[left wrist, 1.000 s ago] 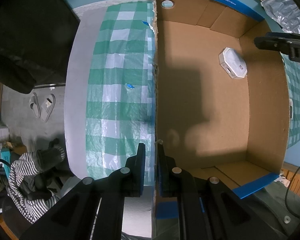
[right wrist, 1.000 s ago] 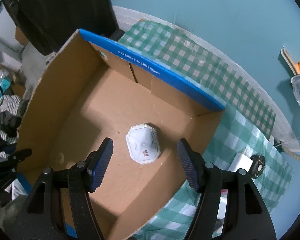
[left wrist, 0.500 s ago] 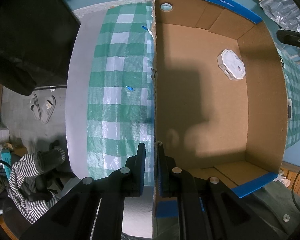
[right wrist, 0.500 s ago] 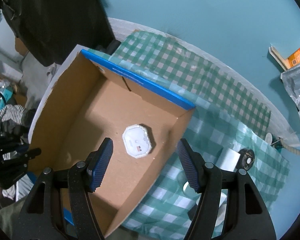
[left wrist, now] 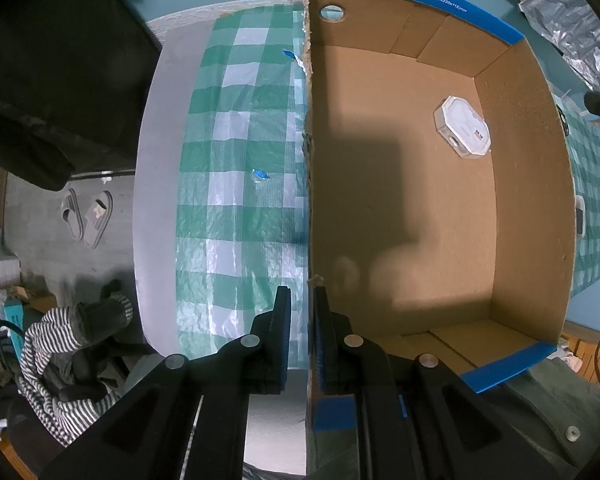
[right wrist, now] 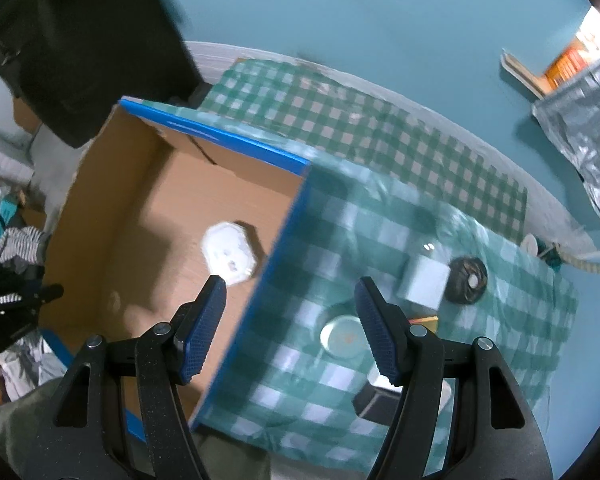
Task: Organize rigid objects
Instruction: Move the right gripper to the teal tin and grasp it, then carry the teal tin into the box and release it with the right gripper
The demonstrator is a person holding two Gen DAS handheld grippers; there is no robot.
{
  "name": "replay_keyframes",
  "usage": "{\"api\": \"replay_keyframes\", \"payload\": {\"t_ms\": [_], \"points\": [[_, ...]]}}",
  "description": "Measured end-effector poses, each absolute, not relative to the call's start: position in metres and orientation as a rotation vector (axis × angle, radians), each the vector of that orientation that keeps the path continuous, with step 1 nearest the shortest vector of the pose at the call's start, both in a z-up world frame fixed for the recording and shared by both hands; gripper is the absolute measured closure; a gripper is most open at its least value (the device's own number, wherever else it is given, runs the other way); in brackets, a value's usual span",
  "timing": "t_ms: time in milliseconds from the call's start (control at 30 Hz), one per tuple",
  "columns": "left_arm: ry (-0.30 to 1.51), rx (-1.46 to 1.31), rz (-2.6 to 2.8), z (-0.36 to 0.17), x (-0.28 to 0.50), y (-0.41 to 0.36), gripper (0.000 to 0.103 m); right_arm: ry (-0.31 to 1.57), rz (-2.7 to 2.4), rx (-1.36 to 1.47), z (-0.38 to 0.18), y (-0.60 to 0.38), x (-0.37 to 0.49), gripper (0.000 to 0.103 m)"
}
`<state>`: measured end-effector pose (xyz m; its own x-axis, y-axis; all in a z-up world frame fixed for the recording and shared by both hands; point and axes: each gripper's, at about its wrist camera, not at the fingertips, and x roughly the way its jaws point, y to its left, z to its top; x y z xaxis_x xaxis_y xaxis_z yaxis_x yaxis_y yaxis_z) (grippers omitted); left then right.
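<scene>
The left gripper (left wrist: 302, 320) clamps the cardboard box (left wrist: 524, 200) wall. The right gripper (right wrist: 292, 320) hangs with jaws wide and empty; motion blur smears the white octagonal case (right wrist: 230, 252) and the things on the surface beyond.

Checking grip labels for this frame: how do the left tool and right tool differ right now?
1. The left tool is shut, its fingers clamping the side wall of the cardboard box; the right tool stands open with nothing between its fingers.
2. The left tool sits right at the box wall; the right tool hangs above the box's other edge and the checked cloth, touching neither.
Shared: black bodies, blue textured pads, pointing downward.
</scene>
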<state>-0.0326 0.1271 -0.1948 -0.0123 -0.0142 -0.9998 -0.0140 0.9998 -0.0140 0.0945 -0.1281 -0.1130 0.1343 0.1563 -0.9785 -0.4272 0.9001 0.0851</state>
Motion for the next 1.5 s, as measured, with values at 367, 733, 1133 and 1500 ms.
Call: {"api": "replay_keyframes", "payload": {"t_ms": [367,733,1133,1500], "points": [[1.590,-0.017,-0.002,-0.195,-0.034,0.127,0.093,1.454,0.335,-0.202,-0.145,-0.173,0.099,0.036],[1.593,-0.023,0.001,-0.196,-0.037,0.127,0.093,1.539,0.329,-0.197,-0.193,-0.184,0.088,0.036],[1.597,-0.024,0.005,-0.197,-0.039,0.127,0.093,1.552,0.343,-0.214,-0.219,-0.179,0.079,0.036],[1.596,-0.018,0.004,-0.196,-0.039,0.127,0.093,1.559,0.339,-0.216,-0.227,-0.176,0.078,0.058]]}}
